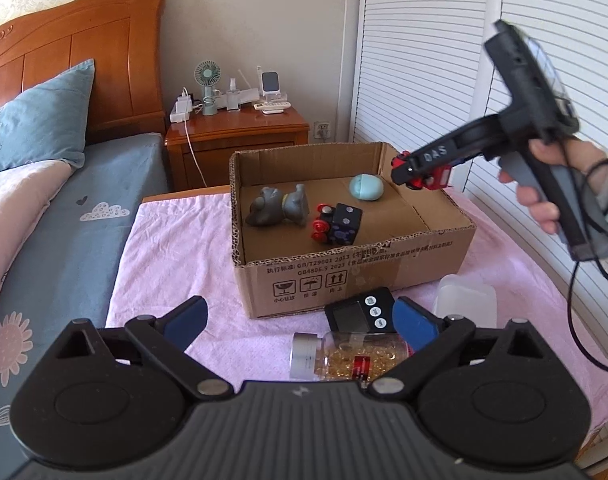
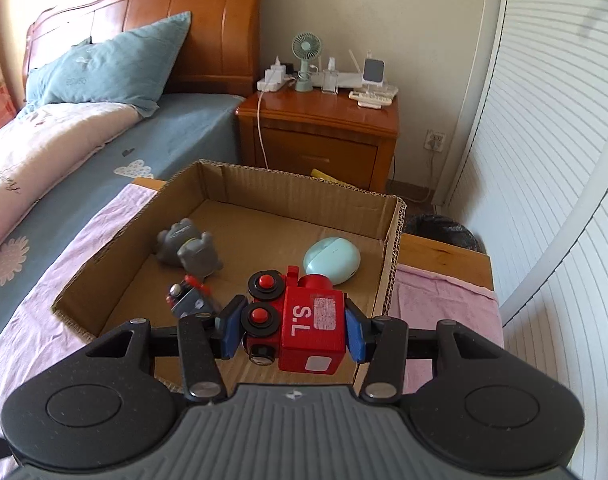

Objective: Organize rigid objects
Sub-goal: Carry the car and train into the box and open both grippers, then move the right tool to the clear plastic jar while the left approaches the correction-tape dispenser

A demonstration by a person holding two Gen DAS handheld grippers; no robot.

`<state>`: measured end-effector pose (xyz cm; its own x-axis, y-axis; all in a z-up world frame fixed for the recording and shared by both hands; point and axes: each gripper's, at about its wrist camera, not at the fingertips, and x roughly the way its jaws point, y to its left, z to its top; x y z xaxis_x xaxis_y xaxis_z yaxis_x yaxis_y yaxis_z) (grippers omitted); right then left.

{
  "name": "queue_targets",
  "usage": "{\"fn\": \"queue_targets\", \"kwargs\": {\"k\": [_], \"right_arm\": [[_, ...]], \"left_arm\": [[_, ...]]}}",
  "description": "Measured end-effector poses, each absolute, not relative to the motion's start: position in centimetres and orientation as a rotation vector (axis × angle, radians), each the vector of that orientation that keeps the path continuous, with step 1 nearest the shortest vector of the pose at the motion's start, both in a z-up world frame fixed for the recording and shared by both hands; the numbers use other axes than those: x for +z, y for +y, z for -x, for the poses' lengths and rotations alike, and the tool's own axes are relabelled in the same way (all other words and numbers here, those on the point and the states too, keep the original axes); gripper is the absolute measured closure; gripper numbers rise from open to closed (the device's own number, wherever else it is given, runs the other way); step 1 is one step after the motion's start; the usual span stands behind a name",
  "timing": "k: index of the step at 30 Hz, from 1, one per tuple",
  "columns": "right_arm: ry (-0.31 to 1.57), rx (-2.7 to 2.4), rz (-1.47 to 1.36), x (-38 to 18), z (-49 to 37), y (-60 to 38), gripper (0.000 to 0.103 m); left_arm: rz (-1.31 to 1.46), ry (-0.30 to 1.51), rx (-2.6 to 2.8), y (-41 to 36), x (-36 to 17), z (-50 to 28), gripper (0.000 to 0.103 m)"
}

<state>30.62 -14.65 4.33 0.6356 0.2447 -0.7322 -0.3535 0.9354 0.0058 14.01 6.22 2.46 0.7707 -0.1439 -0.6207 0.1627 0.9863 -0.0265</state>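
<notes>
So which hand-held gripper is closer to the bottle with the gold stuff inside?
Left. The left hand-held gripper is open, right over the bottle lying on the pink cloth. The right hand-held gripper is far off, holding a red toy train above the cardboard box.

A red toy train marked "S.L" hangs tilted above the cardboard box's near right corner.

Pink-clothed table w/ cardboard box, timer, pill bottle.
</notes>
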Motion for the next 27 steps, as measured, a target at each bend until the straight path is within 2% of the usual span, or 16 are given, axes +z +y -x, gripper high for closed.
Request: {"fn": "queue_targets", "kwargs": {"k": [1, 3, 4, 5, 27], "right_arm": [[0.816, 0.336, 0.134, 4.2, -31.2, -14.7, 0.048], [0.825, 0.31, 0.125, 4.0, -32.2, -14.6, 0.028], [0.838, 0.302, 0.119, 4.0, -32.7, -14.6, 0.009], [0.841, 0.302, 0.113, 4.1, -32.7, -14.6, 0.002], [0.86, 0.329, 0.177, 5.0, -22.2, -14.9, 0.0]], "left_arm": [[-0.026, 0.67, -0.161, 6.4, 2.5, -14.0, 0.004], [-0.017, 0.673, -0.152, 6.7, 2.4, -13.9, 0.004], [-0.014, 0.677, -0.148, 6.8, 2.4, -13.9, 0.004], [-0.012, 0.681, -0.143, 7.0, 2.3, -13.9, 0.004], [-0.04, 0.729, -0.132, 7.3, 2.3, -11.5, 0.002]]}}
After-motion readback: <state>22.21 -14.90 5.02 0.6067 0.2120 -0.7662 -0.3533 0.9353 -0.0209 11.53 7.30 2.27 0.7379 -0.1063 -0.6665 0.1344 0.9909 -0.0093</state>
